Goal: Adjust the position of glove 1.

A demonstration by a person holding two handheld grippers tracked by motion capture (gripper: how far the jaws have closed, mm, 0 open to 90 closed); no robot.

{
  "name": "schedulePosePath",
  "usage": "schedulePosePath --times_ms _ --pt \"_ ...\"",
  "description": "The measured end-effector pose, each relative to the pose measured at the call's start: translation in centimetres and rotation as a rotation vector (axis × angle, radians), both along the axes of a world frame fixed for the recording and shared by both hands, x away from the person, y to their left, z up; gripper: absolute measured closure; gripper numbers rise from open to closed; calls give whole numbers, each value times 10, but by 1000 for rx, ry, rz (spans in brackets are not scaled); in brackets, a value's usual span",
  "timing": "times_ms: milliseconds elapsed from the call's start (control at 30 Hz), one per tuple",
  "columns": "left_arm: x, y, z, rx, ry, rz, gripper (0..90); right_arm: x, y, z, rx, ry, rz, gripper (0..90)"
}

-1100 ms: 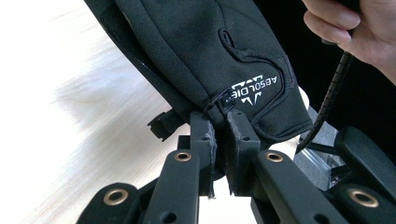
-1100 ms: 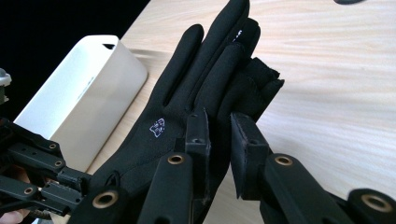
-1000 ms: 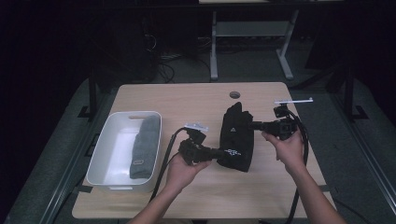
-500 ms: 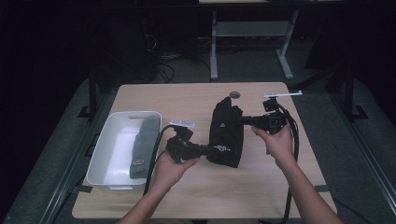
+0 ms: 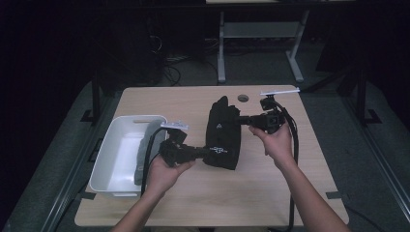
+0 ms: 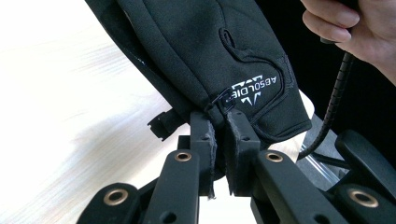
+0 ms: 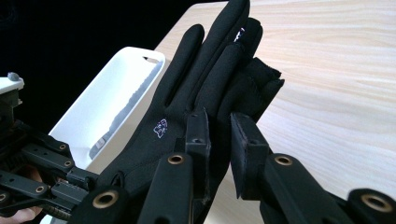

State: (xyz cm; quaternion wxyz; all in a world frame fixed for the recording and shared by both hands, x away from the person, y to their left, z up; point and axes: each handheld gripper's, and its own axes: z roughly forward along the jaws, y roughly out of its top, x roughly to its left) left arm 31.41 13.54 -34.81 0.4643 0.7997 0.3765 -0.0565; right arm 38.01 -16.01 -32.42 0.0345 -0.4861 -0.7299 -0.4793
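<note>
A wooden table (image 5: 193,104) carries a white bin (image 5: 112,159) at its left side, with a dark item lying inside it. Above the table's middle, a black glove (image 5: 222,133) hangs lifted between two grippers. The left gripper (image 5: 205,153) pinches the glove's cuff end; in the left gripper view its jaws are pressed together on the cuff edge (image 6: 219,105) beside the white logo. The right gripper (image 5: 241,121) grips the glove near its finger end; in the right gripper view its pads clamp a fold of the fabric (image 7: 219,116) below the glove's fingers.
</note>
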Motion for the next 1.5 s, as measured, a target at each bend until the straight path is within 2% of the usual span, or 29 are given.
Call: schedulePosePath --times_ms 800,1500 --pt "-2 50 16 -12 -19 73 830 16 54 19 1 -23 66 782" --pt "-5 96 20 -4 -23 132 830 27 103 26 9 -36 120 781"
